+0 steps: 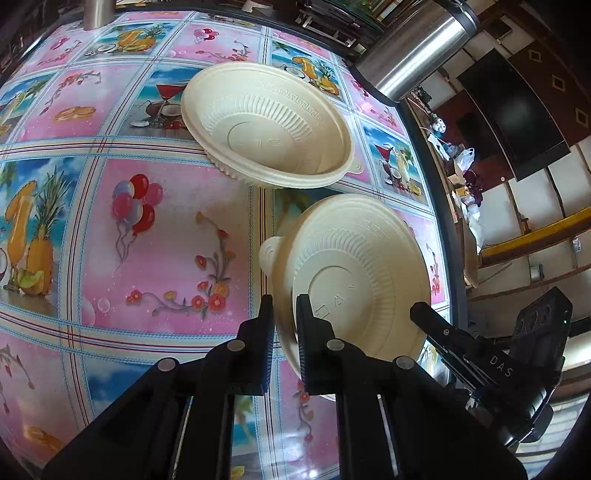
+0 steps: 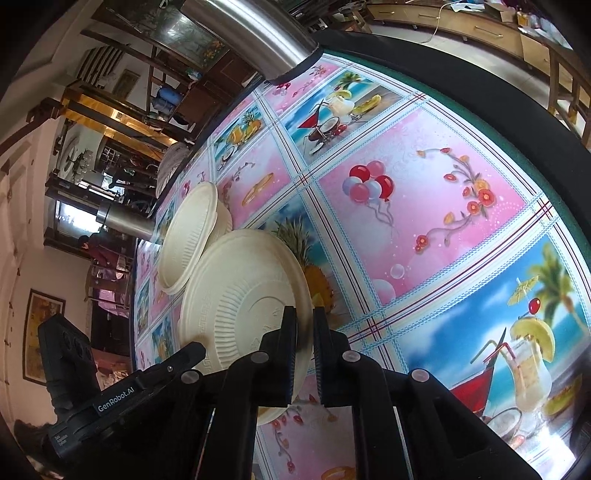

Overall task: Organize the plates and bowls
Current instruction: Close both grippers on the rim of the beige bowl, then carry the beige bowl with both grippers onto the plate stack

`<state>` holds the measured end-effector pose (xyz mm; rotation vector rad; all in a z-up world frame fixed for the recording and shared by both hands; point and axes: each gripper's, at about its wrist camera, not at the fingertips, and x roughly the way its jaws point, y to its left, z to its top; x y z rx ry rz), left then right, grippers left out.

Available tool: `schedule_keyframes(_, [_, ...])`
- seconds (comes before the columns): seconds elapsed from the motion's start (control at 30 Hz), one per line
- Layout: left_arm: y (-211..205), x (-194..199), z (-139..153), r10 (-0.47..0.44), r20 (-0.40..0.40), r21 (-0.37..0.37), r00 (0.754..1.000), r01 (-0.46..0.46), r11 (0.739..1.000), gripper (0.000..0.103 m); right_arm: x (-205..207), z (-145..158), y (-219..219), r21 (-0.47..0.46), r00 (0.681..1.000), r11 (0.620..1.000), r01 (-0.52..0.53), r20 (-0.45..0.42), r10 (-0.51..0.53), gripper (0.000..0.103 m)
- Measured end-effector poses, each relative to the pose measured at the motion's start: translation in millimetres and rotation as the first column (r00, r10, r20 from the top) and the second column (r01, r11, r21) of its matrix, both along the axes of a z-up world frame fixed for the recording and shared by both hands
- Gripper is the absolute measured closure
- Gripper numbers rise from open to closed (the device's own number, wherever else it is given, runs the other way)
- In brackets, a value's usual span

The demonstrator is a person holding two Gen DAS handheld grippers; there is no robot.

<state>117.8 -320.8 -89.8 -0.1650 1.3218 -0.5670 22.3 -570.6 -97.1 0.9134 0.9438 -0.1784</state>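
Observation:
Two cream ribbed bowls are on a table with a pink and blue picture cloth. The near bowl [image 1: 354, 277] is tilted, held by both grippers at opposite rim edges. My left gripper [image 1: 285, 306] is shut on its left rim; my right gripper [image 1: 424, 314] shows at the bowl's right side. In the right wrist view my right gripper [image 2: 304, 321] is shut on the near bowl's rim [image 2: 243, 306], and the left gripper [image 2: 192, 350] shows at lower left. The far bowl [image 1: 269, 122] sits upright just beyond; it also shows in the right wrist view [image 2: 188, 236].
A tall steel flask [image 1: 417, 48] stands at the table's far right edge; it also shows in the right wrist view [image 2: 255, 33]. A second steel cylinder [image 1: 98, 13] stands at the far left. The table's dark rim [image 2: 517, 122] curves close by.

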Motion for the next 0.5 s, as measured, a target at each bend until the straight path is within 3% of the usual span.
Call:
schedule_keyframes(0.23, [31.6, -14.0, 15.1, 0.025, 0.022, -0.026, 0.999, -0.024, 0.999, 0.094, -7.5, 16.3, 18.9, -0.015, 1.0, 1.0, -0.023, 0.01, 0.023, 0.094])
schedule_keyframes(0.5, [98.8, -32.7, 38.3, 0.085, 0.079, -0.039, 0.993, -0.082, 0.996, 0.093, -9.5, 45.2, 74.8, -0.06, 0.995, 0.994, -0.091, 0.031, 0.093, 0.094])
